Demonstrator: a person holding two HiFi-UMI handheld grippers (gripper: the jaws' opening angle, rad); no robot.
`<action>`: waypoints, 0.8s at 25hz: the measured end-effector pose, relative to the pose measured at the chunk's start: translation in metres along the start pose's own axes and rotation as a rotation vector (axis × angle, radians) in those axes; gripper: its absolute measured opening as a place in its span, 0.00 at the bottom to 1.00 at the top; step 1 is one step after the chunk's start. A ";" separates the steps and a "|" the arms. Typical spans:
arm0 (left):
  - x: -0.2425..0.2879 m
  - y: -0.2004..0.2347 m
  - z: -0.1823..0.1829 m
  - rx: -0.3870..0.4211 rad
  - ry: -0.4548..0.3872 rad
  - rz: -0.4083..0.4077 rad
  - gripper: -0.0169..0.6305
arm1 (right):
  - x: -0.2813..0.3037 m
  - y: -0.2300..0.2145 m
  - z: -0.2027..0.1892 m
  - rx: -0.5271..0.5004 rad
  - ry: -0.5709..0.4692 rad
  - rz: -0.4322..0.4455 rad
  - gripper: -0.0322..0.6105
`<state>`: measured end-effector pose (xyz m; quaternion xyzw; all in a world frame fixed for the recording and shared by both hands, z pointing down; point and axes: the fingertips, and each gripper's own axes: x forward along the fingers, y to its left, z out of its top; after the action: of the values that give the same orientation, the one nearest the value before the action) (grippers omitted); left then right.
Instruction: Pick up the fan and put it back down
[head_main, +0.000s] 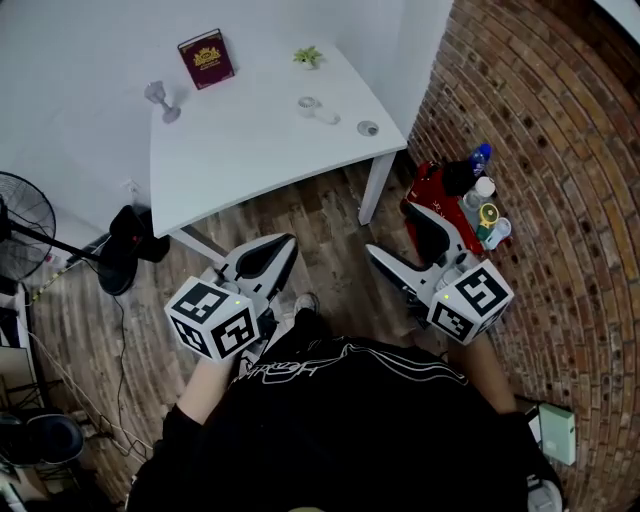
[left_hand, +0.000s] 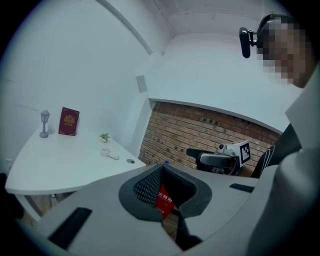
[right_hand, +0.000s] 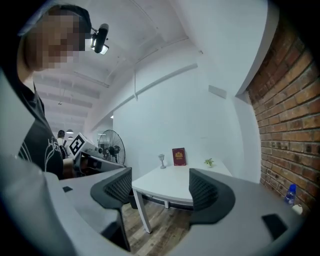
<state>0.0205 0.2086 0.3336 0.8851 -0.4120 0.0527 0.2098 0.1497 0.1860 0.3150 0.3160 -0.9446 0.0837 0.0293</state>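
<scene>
Wood floor opens below table edge; fan stands left.

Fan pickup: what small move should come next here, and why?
Probably turn left and bring the right gripper, open and empty, toward the fan, which stands on the floor well off to the left, untouched.

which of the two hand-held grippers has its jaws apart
The right hand-held gripper: its jaws stand wide apart with nothing between them, while the left hand-held gripper has its jaws closed together at the tips.
</scene>
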 end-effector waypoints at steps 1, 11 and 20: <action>0.005 0.013 0.005 -0.003 0.005 -0.004 0.08 | 0.013 -0.007 0.000 0.004 0.008 -0.008 0.59; 0.042 0.153 0.056 -0.032 0.048 -0.025 0.08 | 0.148 -0.059 0.017 0.027 0.057 -0.060 0.60; 0.064 0.226 0.059 -0.054 0.071 -0.056 0.08 | 0.217 -0.082 0.003 0.013 0.133 -0.112 0.60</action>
<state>-0.1123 0.0091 0.3711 0.8878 -0.3808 0.0671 0.2496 0.0262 -0.0075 0.3475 0.3622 -0.9209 0.1089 0.0945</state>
